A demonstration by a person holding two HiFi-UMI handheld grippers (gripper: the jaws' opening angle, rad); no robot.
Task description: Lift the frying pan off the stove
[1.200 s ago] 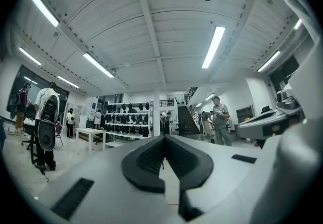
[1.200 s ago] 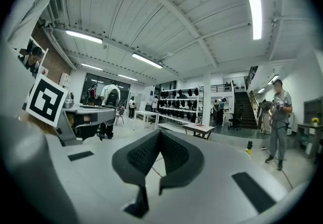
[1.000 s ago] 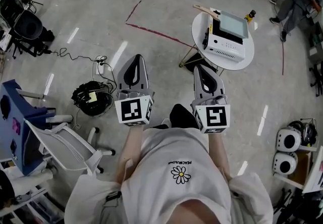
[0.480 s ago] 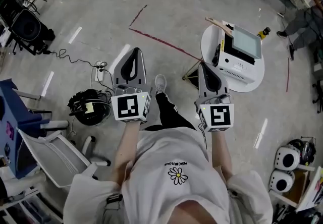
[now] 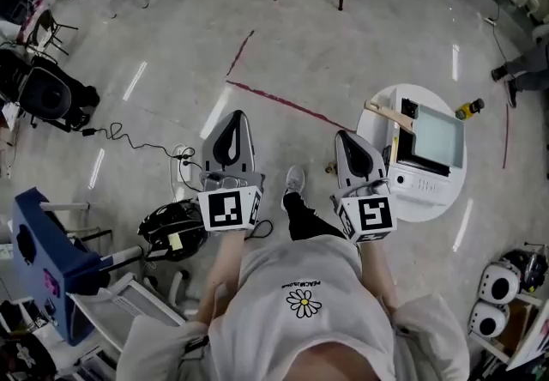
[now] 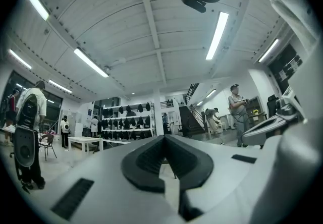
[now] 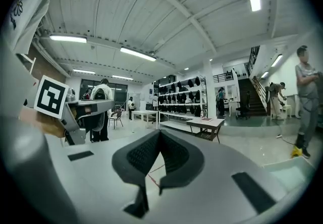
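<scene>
No frying pan shows in any view. A round white table (image 5: 376, 126) stands on the floor to the right and bears a white box-shaped appliance (image 5: 426, 156) with a pale flat top; a wooden stick (image 5: 390, 114) lies beside it. My left gripper (image 5: 232, 116) and right gripper (image 5: 346, 136) are held level side by side over the floor, left of the table. In the left gripper view the left gripper (image 6: 162, 137) is shut with nothing in it. The right gripper (image 7: 160, 132) in its own view is likewise shut and empty.
A black cable reel (image 5: 174, 226) and a power strip with cable (image 5: 183, 161) lie on the floor at left. A blue cart (image 5: 41, 272) and white chair are at lower left. A red tape line (image 5: 283, 100) crosses the floor. People stand in the hall (image 6: 237, 112).
The person has walked forward: the round table has slid down and to the right in the head view and sits nearer the right gripper. Both grippers stay shut.
</scene>
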